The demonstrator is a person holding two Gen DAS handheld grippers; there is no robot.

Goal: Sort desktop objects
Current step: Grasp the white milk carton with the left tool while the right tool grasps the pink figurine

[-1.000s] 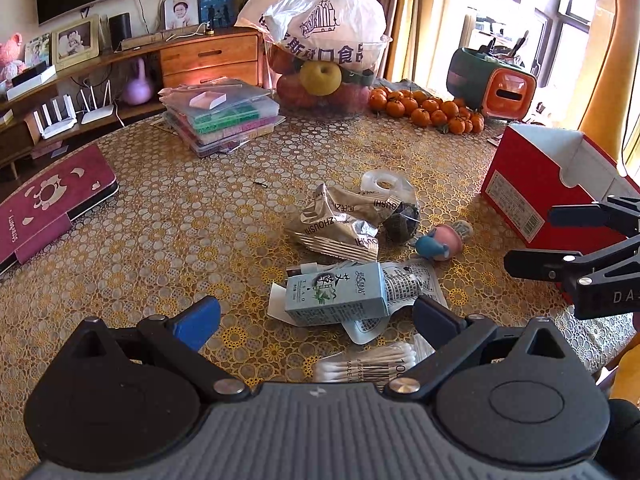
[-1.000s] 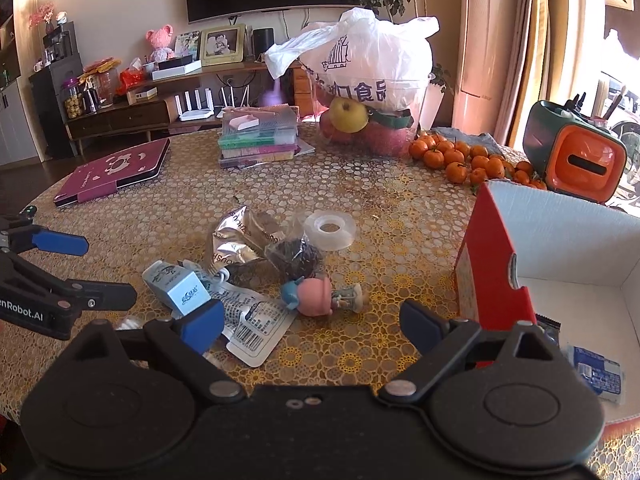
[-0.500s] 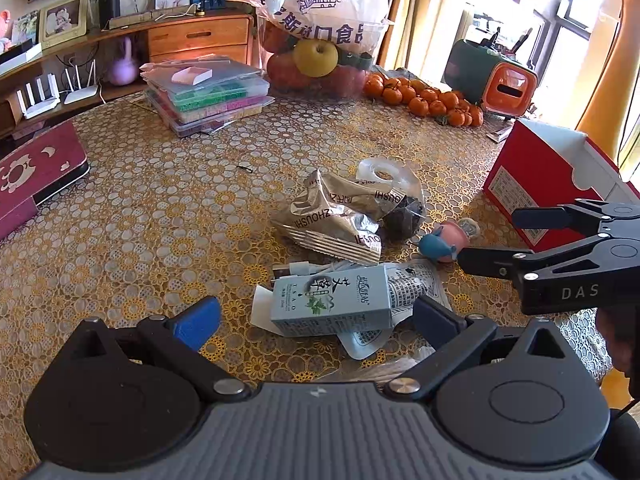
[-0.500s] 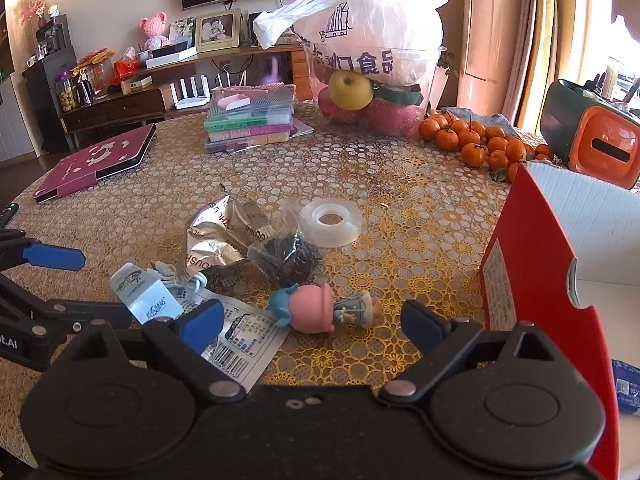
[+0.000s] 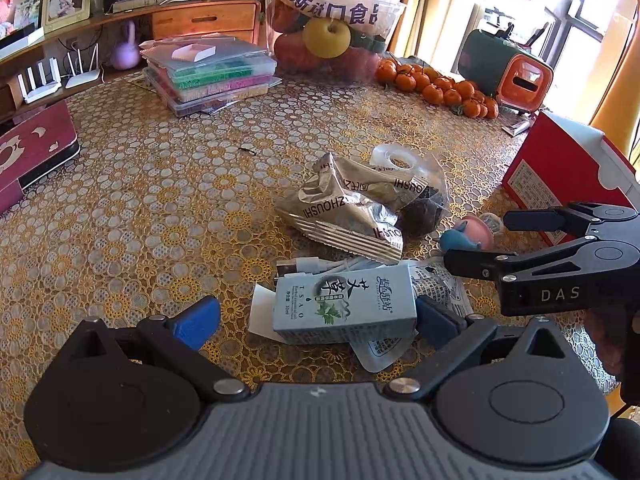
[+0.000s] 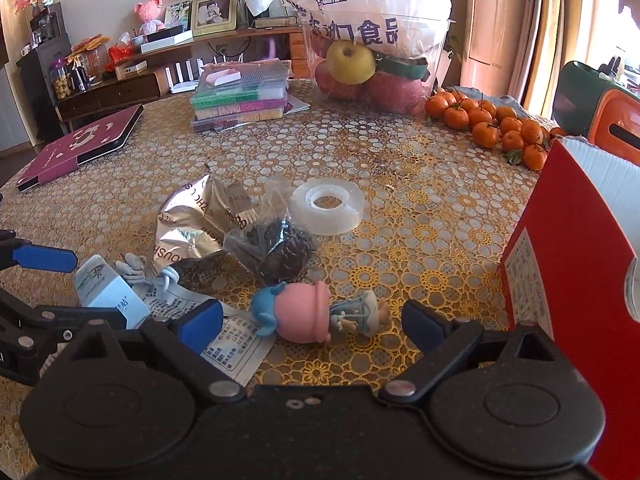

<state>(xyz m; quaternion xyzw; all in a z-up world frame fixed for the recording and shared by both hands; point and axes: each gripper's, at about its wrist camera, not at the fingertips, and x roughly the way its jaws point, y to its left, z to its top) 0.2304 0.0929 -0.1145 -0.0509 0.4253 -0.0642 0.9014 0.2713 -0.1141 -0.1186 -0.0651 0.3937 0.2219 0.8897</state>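
- Step in hand: approach before pick-up. Both grippers hover low over the clutter near the table's [image 5: 132, 200] near edge; nothing is held.
- Left gripper [image 5: 316, 314]: fingers spread wide, straddling the pale blue carton [image 5: 344, 300], which lies flat on paper sachets — the right pad sits just beside the carton's end, the left pad well clear.
- Right gripper [image 6: 312, 322]: fingers wide, bracketing the pink-and-blue figurine [image 6: 308, 314], which lies on its side between them, not yet touched.
- Destination, as judged: the red box [image 6: 560, 264] at the table's right edge.
- Next move calls for lowering each gripper, centring its item, then closing — the carton may slide on the sachets.
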